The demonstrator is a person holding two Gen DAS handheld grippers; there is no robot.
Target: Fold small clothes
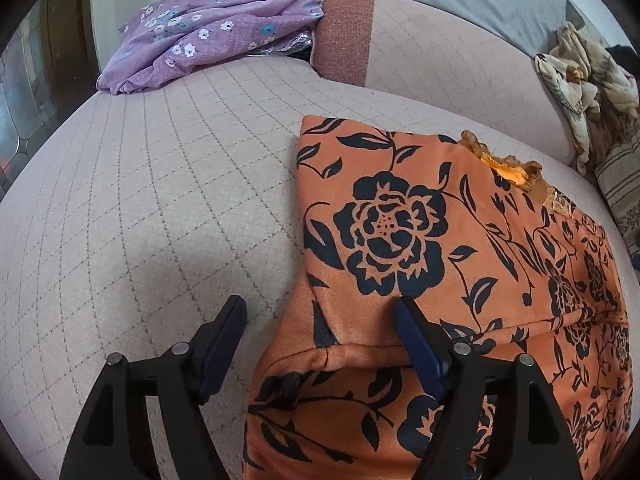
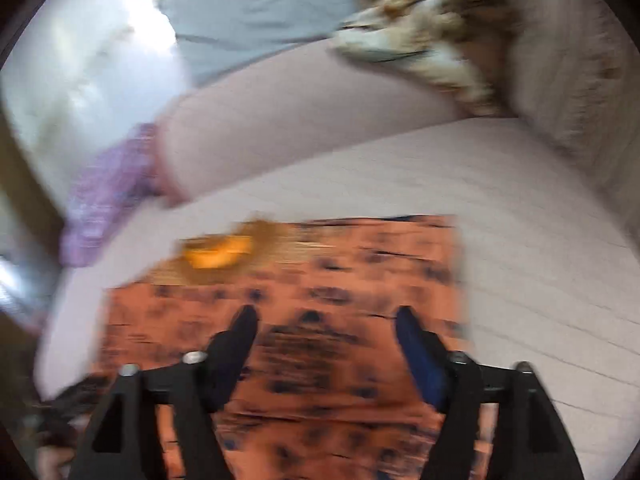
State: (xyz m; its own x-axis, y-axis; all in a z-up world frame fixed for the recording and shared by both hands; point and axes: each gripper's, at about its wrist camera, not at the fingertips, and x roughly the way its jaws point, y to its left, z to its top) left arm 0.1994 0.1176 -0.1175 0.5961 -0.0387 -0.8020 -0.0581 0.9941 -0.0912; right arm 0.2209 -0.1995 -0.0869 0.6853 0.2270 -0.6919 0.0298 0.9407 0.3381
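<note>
Left gripper (image 1: pixel 320 312) wide open, empty, straddling orange garment's (image 1: pixel 440 240) near edge on sofa seat (image 1: pixel 160 200); right gripper (image 2: pixel 326 320) likewise over cloth; closing carelessly risks catching one layer, undoing fold.

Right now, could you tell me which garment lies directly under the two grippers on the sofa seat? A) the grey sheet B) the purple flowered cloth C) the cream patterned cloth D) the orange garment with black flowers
D: the orange garment with black flowers lies under the open left gripper and right gripper, while the purple cloth sits far back.
</note>
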